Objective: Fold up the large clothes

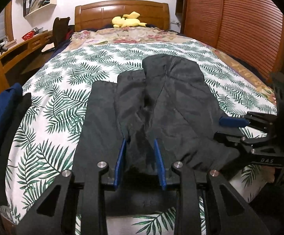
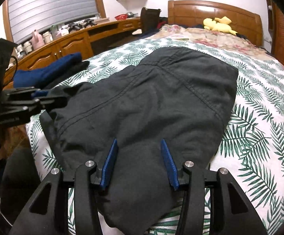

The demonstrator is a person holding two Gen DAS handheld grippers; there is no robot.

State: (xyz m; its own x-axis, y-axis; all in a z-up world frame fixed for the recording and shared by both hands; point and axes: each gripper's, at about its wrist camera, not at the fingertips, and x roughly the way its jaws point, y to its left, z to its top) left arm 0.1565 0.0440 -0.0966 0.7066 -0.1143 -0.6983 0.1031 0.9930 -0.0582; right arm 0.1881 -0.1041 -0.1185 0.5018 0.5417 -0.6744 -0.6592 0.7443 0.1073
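Dark creased trousers (image 2: 151,98) lie folded, bunched between both grippers' narrowly parted fingers (image 1: 157,152).

Garment (image 2: 151,101) on bed (image 2: 259,137); toy (image 2: 218,24) behind.

Dark garment (image 2: 151,101) on the leaf-print bedspread (image 2: 259,117) — both grippers at its near edge.

Bed (image 1: 63,101), palm-leaf cover: dark trousers (image 2: 151,101) spread centre; blue folded clothes (image 2: 49,70) at edge; yellow plush (image 1: 128,19) by headboard.
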